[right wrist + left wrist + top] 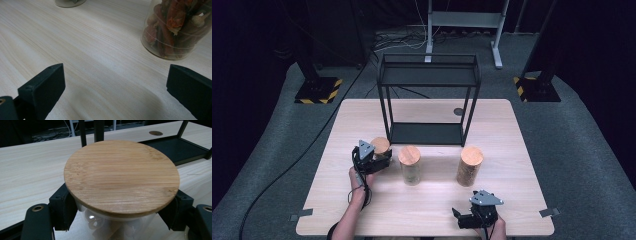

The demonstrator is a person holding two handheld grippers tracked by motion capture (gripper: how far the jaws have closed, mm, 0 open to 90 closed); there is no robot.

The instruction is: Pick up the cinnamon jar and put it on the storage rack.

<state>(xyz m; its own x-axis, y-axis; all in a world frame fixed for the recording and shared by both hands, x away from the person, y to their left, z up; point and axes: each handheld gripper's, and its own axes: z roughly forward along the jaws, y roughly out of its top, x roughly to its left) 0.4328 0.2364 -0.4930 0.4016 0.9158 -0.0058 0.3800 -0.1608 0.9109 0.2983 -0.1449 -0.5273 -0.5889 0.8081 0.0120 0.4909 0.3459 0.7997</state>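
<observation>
My left jaws pinch a glass jar just under its round bamboo lid (121, 176); my right jaws stand spread wide over bare tabletop, holding nothing. From above, my left gripper (371, 159) holds that jar (381, 149) at the table's (512, 210) left side, just in front of the black metal shelf frame (428, 97). My right gripper (476, 214) rests near the front edge. Two more lidded jars stand between. My left gripper view shows pale rounded contents under the lid. My right gripper view shows the right jar (176, 28) packed with reddish dried pieces. No labels or writing can be read anywhere.
</observation>
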